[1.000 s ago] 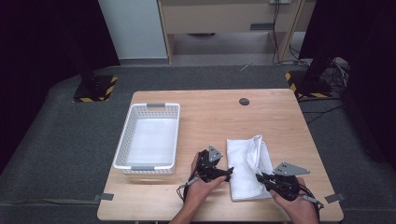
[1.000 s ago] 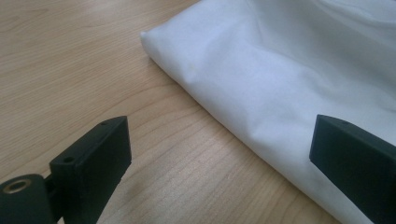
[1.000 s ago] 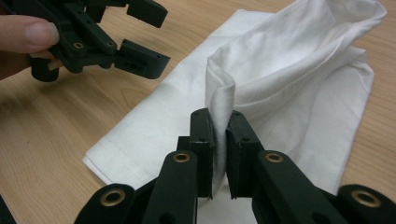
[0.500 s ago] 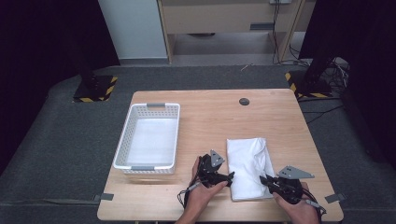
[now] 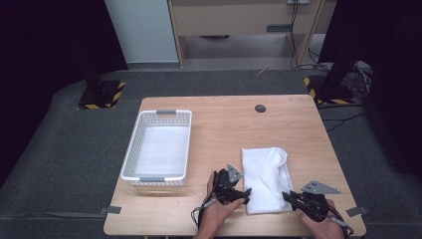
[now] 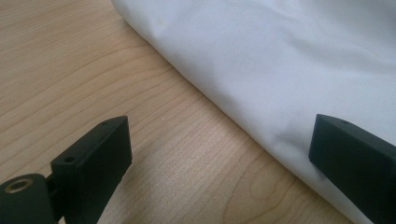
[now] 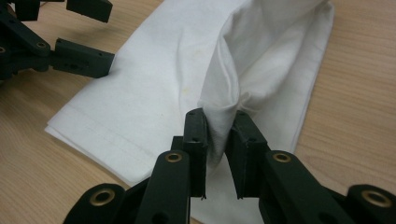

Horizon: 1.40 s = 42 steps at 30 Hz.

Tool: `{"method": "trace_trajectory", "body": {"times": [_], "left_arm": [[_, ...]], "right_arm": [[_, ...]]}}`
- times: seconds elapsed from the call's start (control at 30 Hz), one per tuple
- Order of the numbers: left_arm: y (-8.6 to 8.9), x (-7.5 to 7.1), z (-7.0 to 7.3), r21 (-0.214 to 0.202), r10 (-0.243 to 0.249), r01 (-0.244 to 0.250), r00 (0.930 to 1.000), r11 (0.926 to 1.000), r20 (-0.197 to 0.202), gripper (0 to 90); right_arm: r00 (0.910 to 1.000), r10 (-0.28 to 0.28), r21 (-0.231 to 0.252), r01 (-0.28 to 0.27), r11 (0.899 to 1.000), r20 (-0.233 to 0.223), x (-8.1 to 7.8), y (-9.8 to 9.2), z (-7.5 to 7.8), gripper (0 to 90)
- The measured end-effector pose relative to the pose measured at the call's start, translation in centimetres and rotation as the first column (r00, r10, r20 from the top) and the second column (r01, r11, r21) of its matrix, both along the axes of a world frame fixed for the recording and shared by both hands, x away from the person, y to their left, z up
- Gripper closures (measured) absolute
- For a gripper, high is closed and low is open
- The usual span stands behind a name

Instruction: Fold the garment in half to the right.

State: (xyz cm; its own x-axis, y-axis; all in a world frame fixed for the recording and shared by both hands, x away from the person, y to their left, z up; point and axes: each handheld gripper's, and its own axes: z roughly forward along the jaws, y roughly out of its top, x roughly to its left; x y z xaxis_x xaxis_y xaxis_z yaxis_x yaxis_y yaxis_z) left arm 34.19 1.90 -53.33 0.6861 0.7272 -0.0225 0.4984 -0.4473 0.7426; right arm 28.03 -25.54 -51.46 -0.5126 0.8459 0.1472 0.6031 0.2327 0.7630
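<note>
Right now the right gripper (image 7: 218,126) pinches a raised fold of the white cloth (image 5: 266,177), its jaws just easing apart slightly with the fabric between them. The cloth lies folded on the table (image 5: 224,124), near its front edge. The left gripper (image 5: 244,194) sits at the cloth's left edge, jaws spread wide, one jaw seemingly over the cloth. A white basket (image 5: 130,159) stands well left.

Even light, perhaps slightly soft

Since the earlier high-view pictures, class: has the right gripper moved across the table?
Yes. The right gripper, pinching the white cloth, has shifted toward the table's near right corner, away from the basket.
</note>
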Motion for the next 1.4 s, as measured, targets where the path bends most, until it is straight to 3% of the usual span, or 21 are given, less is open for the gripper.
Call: {"method": "trace_trajectory", "body": {"times": [0.43,0.77,1.4], "left_arm": [[-0.2,-0.2,-0.3,0.027,-0.006,0.006,1.0,0.9996,0.001,5.6],[-0.4,-0.4,-0.5,0.037,-0.003,0.003,1.0,0.9993,0.003,5.7],[-0.5,-0.4,-0.5,0.044,0.005,-0.005,1.0,0.999,-0.001,5.6]], "right_arm": [[0.9985,-0.031,0.021,0.032,0.999,-0.044,-0.6,-1.4,-0.8,77.5],[0.9979,-0.038,0.03,0.039,0.999,-0.053,-0.8,-1.8,-1.0,76.6],[0.9952,-0.096,0.041,0.097,0.994,-0.019,-1.0,-3.4,0.4,61.4]]}}
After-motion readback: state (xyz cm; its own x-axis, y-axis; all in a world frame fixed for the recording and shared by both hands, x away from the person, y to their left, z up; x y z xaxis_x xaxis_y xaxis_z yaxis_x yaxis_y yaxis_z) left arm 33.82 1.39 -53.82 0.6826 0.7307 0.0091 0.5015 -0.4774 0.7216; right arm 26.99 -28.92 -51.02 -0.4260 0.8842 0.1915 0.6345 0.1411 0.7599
